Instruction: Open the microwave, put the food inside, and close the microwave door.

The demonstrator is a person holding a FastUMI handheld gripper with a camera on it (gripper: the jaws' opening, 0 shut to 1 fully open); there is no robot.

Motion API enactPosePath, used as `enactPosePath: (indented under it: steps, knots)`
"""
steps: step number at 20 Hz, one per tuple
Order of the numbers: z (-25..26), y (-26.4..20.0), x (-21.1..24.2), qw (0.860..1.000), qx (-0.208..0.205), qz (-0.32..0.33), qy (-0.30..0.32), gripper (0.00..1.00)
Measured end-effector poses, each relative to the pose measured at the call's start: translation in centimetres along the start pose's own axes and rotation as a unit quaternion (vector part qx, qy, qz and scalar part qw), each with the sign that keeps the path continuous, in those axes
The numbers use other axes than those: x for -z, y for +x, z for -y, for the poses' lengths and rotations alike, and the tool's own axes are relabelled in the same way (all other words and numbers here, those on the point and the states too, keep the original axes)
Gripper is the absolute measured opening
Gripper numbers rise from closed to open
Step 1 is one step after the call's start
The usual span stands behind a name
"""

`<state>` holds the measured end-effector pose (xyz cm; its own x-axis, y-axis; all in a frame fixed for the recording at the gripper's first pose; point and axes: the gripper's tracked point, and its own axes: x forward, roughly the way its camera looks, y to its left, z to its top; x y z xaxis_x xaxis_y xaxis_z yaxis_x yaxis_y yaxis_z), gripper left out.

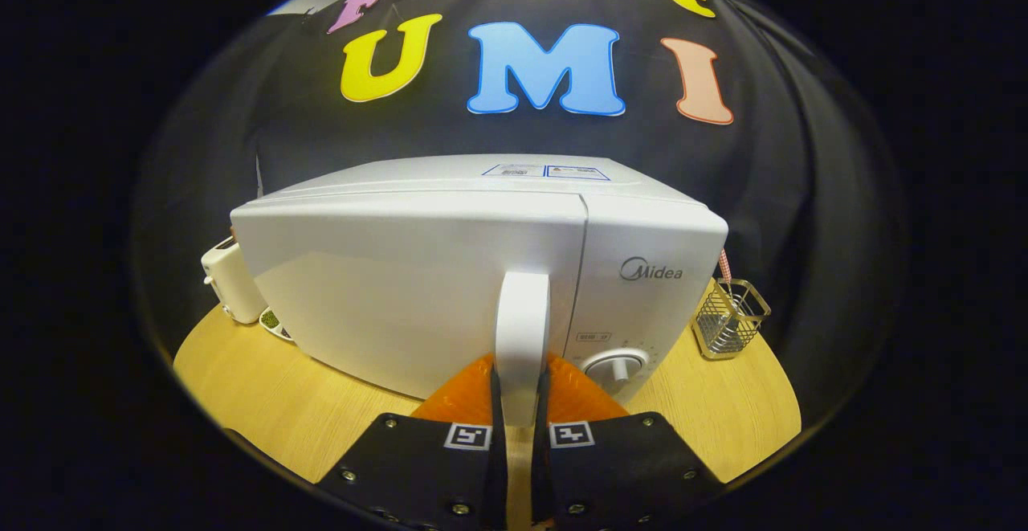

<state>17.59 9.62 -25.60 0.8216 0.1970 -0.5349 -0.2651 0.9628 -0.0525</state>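
Microwave (450, 274) sits on desk (723, 410), door looks a little ajar. Its vertical handle (522, 330) lies at 12 o'clock from my gripper (520, 414), long axis upright, both fingers pinching its lower end. Next pull, I judge, swings door outward. Wire basket (731, 318) at 2 o'clock.

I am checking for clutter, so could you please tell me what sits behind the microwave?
Beside and behind the microwave, a white appliance and a wire holder peek out. Anything directly behind is hidden. The gripper clamps the door handle.
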Motion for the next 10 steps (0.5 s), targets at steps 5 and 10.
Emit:
enactPosePath:
  steps: [5, 10]
  knots:
    - [-0.1, -0.26, 0.1, 1.0, 0.002, -0.011, 0.001, 0.12]
    - [-0.1, -0.4, 0.11, 1.0, 0.006, -0.012, -0.006, 0.12]
